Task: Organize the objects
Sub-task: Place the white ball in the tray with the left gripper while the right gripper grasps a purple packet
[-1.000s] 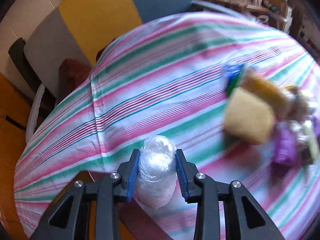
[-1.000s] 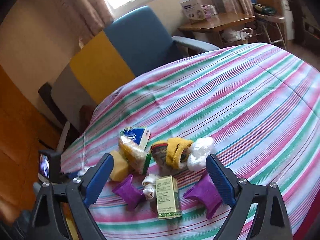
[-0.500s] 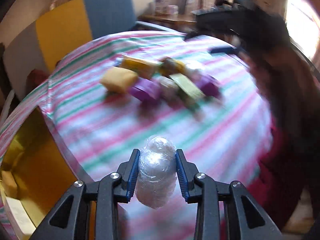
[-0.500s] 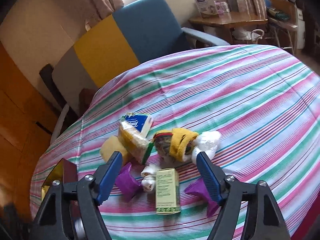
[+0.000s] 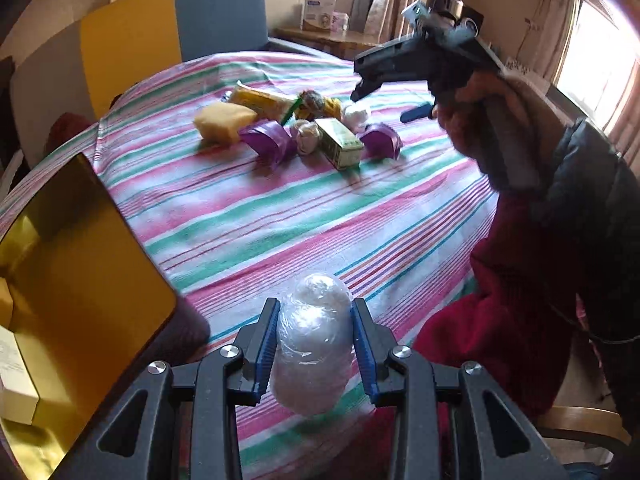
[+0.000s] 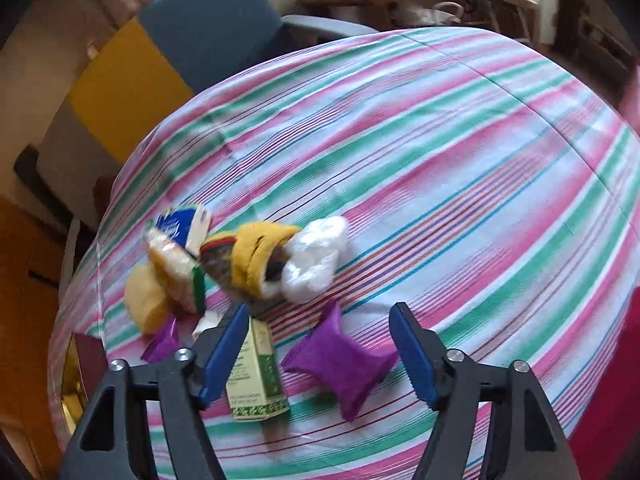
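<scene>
While my left gripper (image 5: 313, 354) clamped the plastic-wrapped white bundle (image 5: 310, 344) between both blue pads, it hung above the near edge of the striped tablecloth (image 5: 280, 216), just beside the gold box (image 5: 80, 280). Box sat open at the table's left edge; inside I could see a cream-white carton (image 5: 14, 380) low in the corner and a yellowish piece (image 5: 5, 304) at the frame edge, rest unclear. Bundle wasn't in the box.

Right gripper (image 6: 318, 354) was held over the pile with its jaws spread apart, pads touching nothing. Purple pouch (image 6: 340, 364) lay between them on the cloth; green-and-cream carton (image 6: 256, 380) sat under the left finger, partly hidden by it.

Clutter crowding that pouch: second purple pouch (image 6: 164, 344), yellow sponge (image 6: 146, 298), clear-wrapped yellow pack (image 6: 176, 268), blue tissue pack (image 6: 176, 226), yellow-banded knit roll (image 6: 252, 260), white plastic wad (image 6: 316, 258). All bunched, mostly touching. My right sleeve (image 5: 520, 300) blocked the left camera's right side.
</scene>
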Available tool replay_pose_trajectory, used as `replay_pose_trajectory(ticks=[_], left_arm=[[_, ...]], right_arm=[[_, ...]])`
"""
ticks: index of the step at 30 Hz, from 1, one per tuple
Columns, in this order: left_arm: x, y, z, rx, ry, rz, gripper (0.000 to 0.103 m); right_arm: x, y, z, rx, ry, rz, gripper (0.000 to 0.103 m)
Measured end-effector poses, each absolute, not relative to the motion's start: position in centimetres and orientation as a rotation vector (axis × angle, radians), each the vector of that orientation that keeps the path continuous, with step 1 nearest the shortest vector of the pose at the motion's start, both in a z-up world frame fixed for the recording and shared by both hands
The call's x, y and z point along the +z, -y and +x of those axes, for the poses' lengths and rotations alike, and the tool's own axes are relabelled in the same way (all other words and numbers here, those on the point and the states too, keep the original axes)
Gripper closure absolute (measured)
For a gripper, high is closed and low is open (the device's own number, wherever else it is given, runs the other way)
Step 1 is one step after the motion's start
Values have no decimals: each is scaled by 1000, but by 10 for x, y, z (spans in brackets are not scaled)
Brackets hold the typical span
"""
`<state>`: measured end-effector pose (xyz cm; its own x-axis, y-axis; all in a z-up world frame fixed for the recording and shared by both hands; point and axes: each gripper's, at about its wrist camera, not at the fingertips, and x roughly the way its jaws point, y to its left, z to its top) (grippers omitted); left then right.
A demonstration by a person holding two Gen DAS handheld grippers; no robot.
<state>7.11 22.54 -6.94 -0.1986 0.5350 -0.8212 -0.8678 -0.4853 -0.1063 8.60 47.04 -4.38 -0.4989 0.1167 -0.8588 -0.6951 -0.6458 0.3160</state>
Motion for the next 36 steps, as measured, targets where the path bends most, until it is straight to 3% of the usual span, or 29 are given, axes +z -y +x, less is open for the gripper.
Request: replay_pose_trajectory(ticks=[2,7,12,17,19,22,23,36], left_arm=[[-63,-218,69,1846,-462,-1040,68],[-51,-195,61,1872,-387,-1034,68],[-45,-178,51,1898,-310,-1047,68],[-43,-162,43,1927,-259,-1064,68],[-43,-155,41,1940,-248,-1076,68],[-44,-143,37,1967,-230,-1093,68],[-44,-139,36,1979,-218,-1098,68],[-42,-67,7,2162,-54,-1186,68]], right_arm=[[-41,-460,83,2181,-830,-1205,22],[-43,-450,74,2179,-734,-1363,22],[-30,-446,69,2148,-448,-1542,22],[-53,-432,54,2070,-126,-1713,24],[-66,-434,51,2055,-124,-1732,28],[-83,-441,48,2064,-183,-1725,69],[-83,-442,50,2102,-245,-1701,72],[-83,-461,67,2127,-379,-1640,71]])
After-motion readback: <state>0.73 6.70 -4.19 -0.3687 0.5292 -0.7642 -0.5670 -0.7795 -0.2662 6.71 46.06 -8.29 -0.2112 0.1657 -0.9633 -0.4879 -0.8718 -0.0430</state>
